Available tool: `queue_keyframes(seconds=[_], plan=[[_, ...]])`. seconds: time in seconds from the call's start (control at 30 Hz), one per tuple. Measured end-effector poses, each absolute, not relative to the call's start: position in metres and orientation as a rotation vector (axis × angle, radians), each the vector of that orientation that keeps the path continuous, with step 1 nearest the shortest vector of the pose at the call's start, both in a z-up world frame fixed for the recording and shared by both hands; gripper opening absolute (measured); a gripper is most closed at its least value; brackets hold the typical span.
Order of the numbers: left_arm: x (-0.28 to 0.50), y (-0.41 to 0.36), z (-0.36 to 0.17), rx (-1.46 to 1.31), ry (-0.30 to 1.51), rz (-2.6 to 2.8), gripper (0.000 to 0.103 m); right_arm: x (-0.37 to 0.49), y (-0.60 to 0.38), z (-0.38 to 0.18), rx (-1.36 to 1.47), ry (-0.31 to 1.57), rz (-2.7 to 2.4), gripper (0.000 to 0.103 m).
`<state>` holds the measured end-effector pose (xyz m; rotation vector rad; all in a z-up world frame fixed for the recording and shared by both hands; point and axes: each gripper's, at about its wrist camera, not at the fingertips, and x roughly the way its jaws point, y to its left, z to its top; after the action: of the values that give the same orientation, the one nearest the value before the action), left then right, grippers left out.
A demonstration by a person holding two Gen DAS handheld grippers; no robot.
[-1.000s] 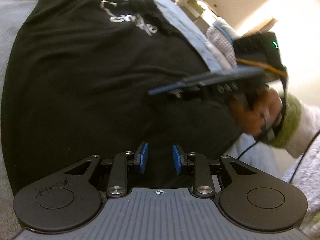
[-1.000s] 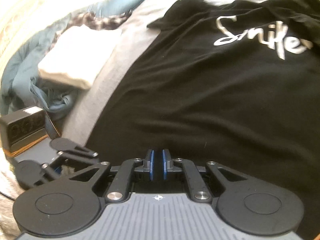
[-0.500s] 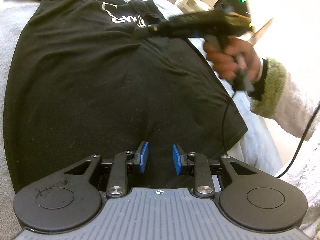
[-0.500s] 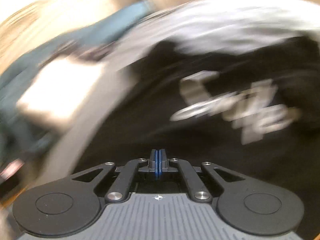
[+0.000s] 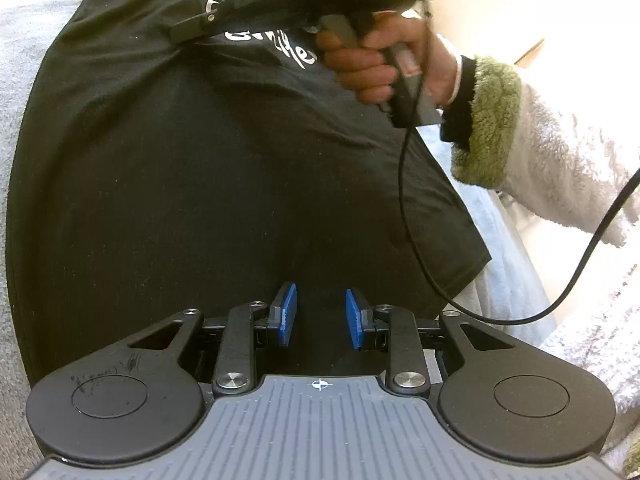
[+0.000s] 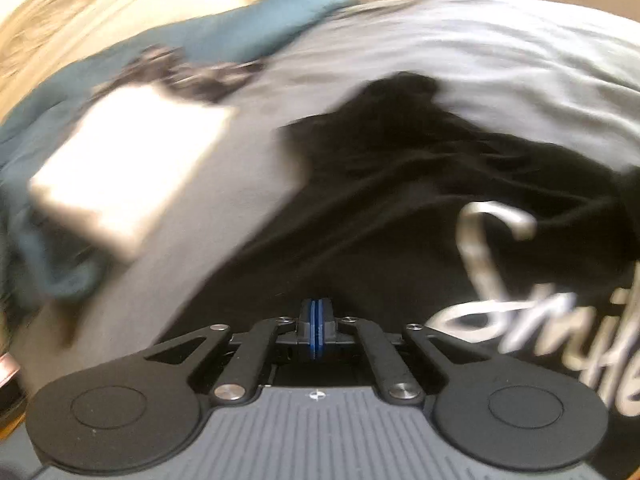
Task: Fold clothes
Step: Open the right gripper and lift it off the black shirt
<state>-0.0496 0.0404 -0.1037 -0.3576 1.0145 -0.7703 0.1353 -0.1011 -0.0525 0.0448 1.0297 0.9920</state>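
A black T-shirt with white lettering lies spread flat on a grey bed cover. My left gripper is open just above the shirt's bottom hem, with nothing between its blue pads. In the left wrist view a hand holds my right gripper over the shirt's upper part, beside the lettering. The right wrist view is blurred. In it my right gripper is shut with its pads together and empty, above the shirt near a sleeve.
A folded white cloth lies left of the shirt, beside a teal blanket and a dark patterned cloth. A black cable hangs from the right gripper across the shirt. A fluffy sleeve fills the right side.
My right gripper has left the hem area and swung up across the shirt to the lettering and sleeve, pads now fully together. My left gripper has stayed open at the hem.
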Motion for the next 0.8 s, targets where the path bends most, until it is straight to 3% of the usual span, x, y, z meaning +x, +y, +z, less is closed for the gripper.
queue_keyframes(seconds=[0.17,0.57,0.8], plan=[[-0.048,0.041,-0.106,-0.367,1.018,-0.778,0.027,0.113,-0.069,-0.070,-0.067,1.153,1.252,0.001],[-0.044,0.043,-0.105,-0.384,1.034,-0.777,0.027,0.178,-0.103,-0.049,0.252,1.010,0.857,0.001],[-0.037,0.053,-0.086,-0.366,1.009,-0.776,0.027,0.126,-0.229,0.006,0.596,0.990,0.900,0.002]])
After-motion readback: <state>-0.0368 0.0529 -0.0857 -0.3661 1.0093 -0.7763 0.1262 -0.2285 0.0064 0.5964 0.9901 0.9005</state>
